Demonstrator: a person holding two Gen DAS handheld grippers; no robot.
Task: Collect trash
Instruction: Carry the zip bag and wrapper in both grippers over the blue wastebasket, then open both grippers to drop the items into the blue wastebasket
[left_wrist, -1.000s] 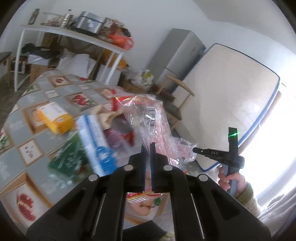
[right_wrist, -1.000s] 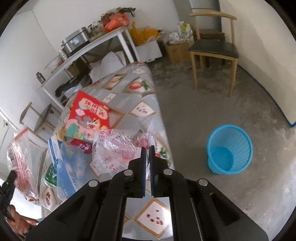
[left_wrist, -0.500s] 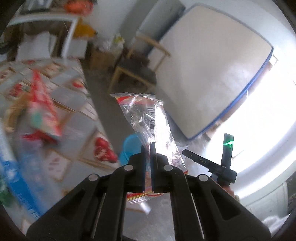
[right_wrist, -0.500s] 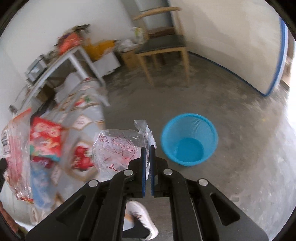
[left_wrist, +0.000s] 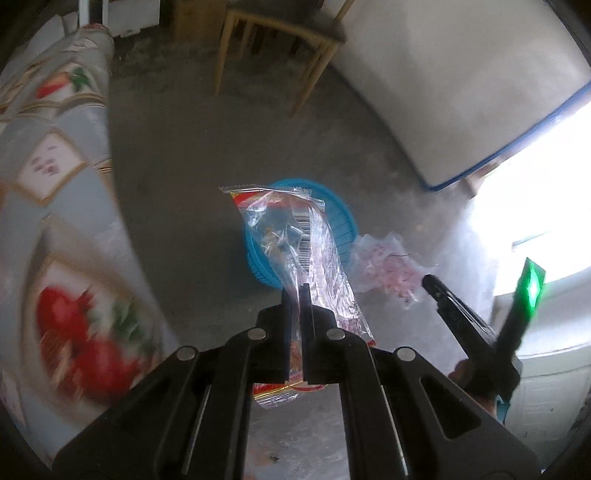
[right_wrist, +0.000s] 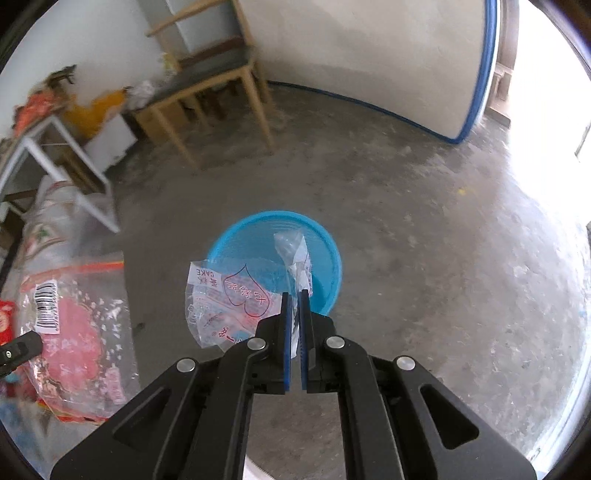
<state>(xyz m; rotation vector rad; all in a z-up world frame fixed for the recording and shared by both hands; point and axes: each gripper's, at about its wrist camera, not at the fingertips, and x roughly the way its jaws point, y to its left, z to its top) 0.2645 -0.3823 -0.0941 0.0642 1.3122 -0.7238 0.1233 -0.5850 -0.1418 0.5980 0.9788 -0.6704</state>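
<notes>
Wrapper (right_wrist: 229, 299) printed "CAKE", red heart

Both wrist views are aimed steeply down at the concrete floor (right_wrist: 424, 258) along their fingers. The blue basket (left_wrist: 343, 225) (right_wrist: 325, 254) and wooden chair (left_wrist: 280, 48) (right_wrist: 207, 85) are shared. Each view catches the other's gripper at its edge.

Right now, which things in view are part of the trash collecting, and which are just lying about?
Part of the job:
- left tongs, shut on the long clear wrapper
- right tongs, shut on the cake wrapper
- blue basket on the floor

Lying about:
- wooden chair
- leaning mattress
- patterned tablecloth
</notes>
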